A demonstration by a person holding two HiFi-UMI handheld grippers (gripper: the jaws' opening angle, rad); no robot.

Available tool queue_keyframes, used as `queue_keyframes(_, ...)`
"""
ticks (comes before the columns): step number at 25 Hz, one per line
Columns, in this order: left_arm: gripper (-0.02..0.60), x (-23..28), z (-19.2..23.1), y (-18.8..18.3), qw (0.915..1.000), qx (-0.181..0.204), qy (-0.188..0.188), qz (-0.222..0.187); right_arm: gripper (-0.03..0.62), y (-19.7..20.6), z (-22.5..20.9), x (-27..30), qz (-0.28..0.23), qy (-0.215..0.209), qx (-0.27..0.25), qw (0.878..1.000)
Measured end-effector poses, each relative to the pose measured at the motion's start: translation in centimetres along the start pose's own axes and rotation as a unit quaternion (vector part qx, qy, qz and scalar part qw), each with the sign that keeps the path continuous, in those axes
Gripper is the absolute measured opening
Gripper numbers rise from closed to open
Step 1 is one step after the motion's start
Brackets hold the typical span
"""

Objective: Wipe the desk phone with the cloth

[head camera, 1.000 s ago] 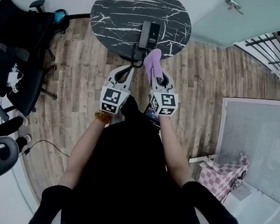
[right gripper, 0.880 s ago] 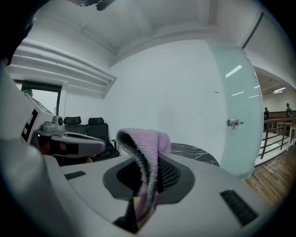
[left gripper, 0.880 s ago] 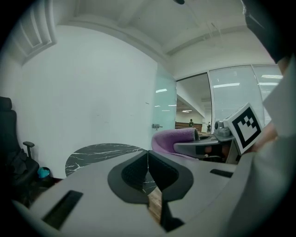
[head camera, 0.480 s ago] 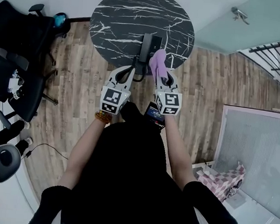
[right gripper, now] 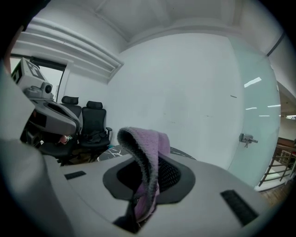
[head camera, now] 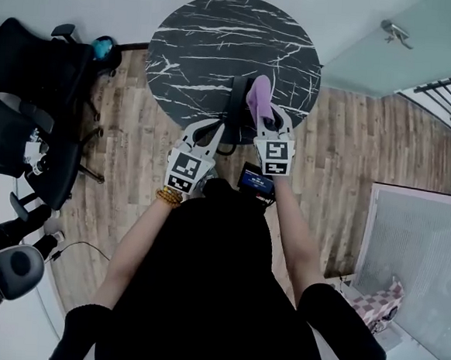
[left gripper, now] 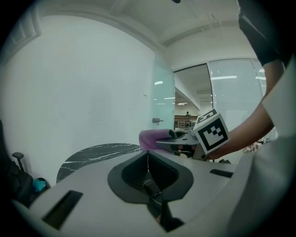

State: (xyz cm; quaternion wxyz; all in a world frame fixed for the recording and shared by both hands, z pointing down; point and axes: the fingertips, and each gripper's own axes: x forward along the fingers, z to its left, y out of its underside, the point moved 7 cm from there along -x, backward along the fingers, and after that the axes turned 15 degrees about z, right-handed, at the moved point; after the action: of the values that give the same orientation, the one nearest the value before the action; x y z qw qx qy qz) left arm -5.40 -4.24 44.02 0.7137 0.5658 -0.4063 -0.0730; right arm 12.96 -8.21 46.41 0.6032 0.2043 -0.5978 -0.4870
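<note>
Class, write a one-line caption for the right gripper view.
Right gripper shut on a purple cloth, office chairs behind at left.

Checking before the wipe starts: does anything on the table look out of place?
Nothing looks spilled or damaged. The phone sits close to the table's near edge rather than its middle, so a firm wipe might nudge it off. The cloth is pinched in the right claw.

1. A round black marble table (head camera: 213,35) stands on a wood floor (head camera: 352,146).
2. The desk phone (head camera: 237,99) lies at the table's near edge.
3. The right gripper (head camera: 267,123) holds the cloth (head camera: 258,94) over the table's near edge, just beside the phone.
4. The left gripper (head camera: 207,131) hangs at the table's near rim.
</note>
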Motion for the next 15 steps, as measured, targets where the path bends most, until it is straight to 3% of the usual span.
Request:
queue_keyframes(3,0.015,1.1,1.3,-0.6,0.9998,-0.016,-0.013,-0.004,0.060,-0.2,-0.7,2.3,0.022,-0.010,-0.025,0.999)
queue_keyframes(6,0.014,2.2,2.7,-0.5,0.9988,-0.043,-0.022,-0.005,0.058,-0.4,-1.1,5.0,0.041,-0.031,-0.089,0.995)
queue_keyframes(11,0.015,3.1,3.7,0.3,0.9979,-0.052,-0.037,0.010,0.058,-0.3,-1.5,9.4,0.081,-0.050,-0.186,0.978)
queue_keyframes(15,0.014,3.3,5.1,0.5,0.9962,-0.068,-0.053,0.010,0.058,-0.7,-2.3,12.3,0.102,-0.023,-0.253,0.962)
